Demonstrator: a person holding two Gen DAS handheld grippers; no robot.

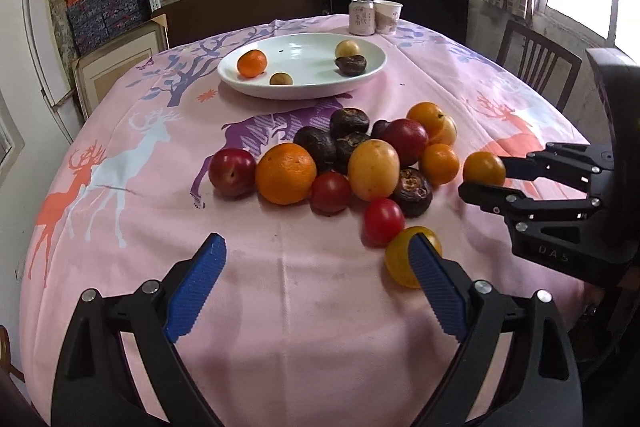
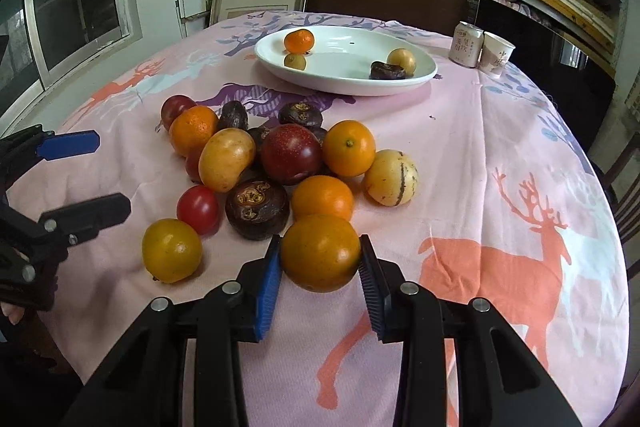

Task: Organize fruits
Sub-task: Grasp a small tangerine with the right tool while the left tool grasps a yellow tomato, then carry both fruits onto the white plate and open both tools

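Fruits lie heaped on the pink surface in my left wrist view, near the white plate that holds four pieces. My left hand-held gripper hangs wide open and empty, a yellow tomato just beside its right finger. In my right wrist view, my right hand-held gripper is clamped on an orange tomato at the pile's near edge; a can and paper cup stand beyond the plate.

The right gripper pinched a round orange-yellow fruit between its blue-padded fingers. Beyond it, mixed fruits lay heaped on the pink deer-print desk. A white oval plate farther back held four fruits.
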